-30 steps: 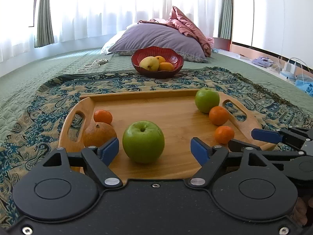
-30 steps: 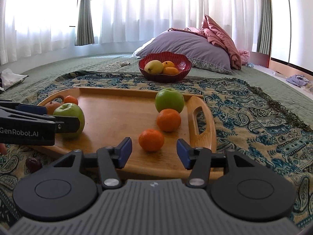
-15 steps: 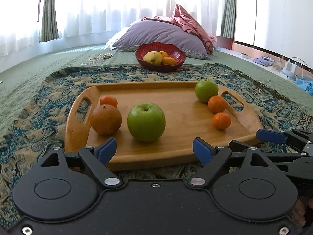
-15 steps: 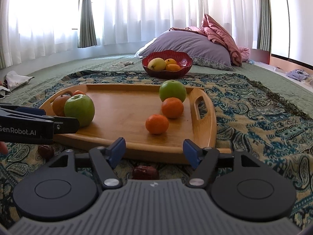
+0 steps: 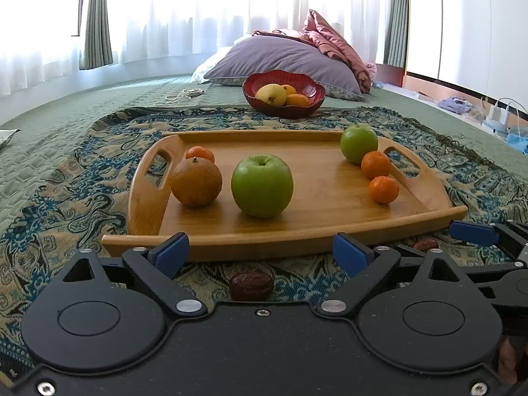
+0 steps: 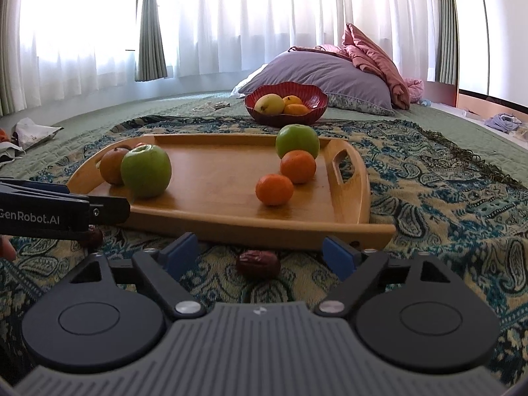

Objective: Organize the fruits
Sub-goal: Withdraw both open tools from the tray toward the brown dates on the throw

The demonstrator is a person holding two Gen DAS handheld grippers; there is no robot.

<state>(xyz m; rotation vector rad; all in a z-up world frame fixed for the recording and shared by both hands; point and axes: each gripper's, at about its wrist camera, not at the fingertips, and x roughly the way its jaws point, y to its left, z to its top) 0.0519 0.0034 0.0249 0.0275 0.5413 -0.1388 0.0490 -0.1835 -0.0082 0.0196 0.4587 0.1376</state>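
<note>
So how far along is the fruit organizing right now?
Partly done, it seems: the red scalloped bowl already holds a yellow fruit and oranges. Nothing is in hand; the left gripper and right gripper are both open. Left: six fruits on the wooden tray, plus two dark wrinkled dates on the patterned cloth.

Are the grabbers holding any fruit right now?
No. The left gripper and right gripper are both open and empty, each above a date on the cloth.

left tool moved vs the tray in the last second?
Yes. The left tool backed off the wooden tray: its fingertips now sit short of the near rim, over the cloth.
</note>
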